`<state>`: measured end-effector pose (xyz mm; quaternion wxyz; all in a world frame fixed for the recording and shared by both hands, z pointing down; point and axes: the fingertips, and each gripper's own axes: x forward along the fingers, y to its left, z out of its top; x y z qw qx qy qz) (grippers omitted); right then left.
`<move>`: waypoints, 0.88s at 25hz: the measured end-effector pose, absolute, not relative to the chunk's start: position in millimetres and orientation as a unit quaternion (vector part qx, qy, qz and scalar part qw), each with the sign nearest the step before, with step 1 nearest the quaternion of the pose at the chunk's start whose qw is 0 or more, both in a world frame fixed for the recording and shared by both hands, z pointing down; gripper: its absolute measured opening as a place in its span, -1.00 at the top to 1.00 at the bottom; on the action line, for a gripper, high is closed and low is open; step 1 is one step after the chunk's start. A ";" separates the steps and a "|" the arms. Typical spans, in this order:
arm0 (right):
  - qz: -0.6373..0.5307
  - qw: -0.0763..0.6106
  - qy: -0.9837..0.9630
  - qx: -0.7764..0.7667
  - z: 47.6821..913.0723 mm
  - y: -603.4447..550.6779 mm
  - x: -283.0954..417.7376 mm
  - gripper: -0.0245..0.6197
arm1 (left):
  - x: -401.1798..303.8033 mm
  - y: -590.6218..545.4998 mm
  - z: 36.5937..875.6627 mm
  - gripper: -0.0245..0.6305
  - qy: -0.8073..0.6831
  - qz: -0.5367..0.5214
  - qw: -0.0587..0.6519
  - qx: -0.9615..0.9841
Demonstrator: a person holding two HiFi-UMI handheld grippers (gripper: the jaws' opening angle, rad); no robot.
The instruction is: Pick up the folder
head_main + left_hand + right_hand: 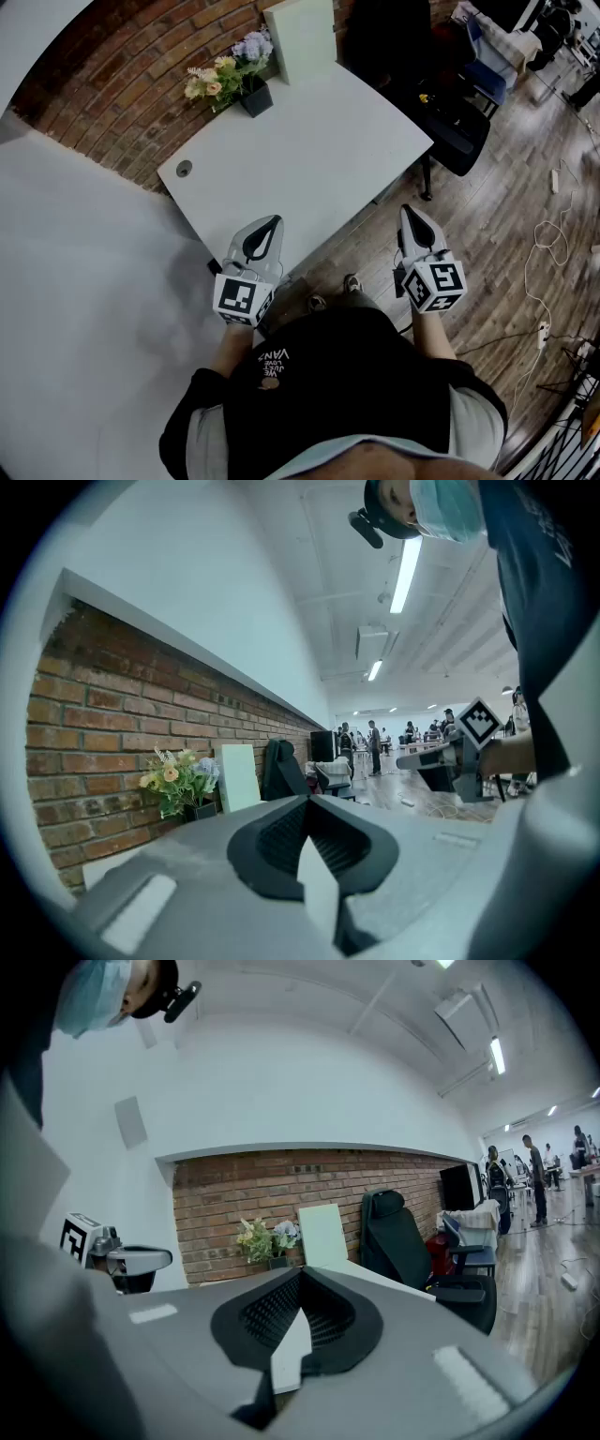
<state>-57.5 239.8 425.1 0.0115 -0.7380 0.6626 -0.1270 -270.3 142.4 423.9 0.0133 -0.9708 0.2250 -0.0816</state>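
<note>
Left tongs (270,225) closed, pads together, nothing btwn them. Right tongs (410,214) same: closed + empty, and both gripper views agree. Both are held about level, pointing fwd. Left sits over the near corner of the table (309,159). Right hangs off the table's side, over the wood floor (506,216).

Folder (302,37): I take it to be the pale flat panel standing on edge at the far end of the table, leaning on the brick wall (141,75). It's well apart from both tongs, w/ bare tabletop between. Flower pot (246,89) is just beside it on its left, black office chair (450,131) off to its right past the table edge.

Step, imo: pre-approach. No reach started, nothing touched.

Next move needs:
- open one pair of tongs before getting there
- carry it across the table to the folder's free edge, prob. top or the side away from the pot
- pinch across the thin dimension, since it's a flat board w/ no other good bite

Risks: clipping the flowers, or nudging the panel so it slides down flat before the pads get on.
</note>
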 end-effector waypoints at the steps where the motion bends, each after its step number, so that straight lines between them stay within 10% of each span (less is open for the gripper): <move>1: -0.126 0.012 0.663 -0.738 425.6 240.1 -58.2 0.93 | -270.4 142.9 425.1 0.93 0.225 -0.081 0.013 -0.971; 22: -0.123 0.030 0.707 -0.695 426.1 217.0 14.3 0.93 | -191.5 134.3 427.5 0.93 0.263 -0.080 0.012 -0.962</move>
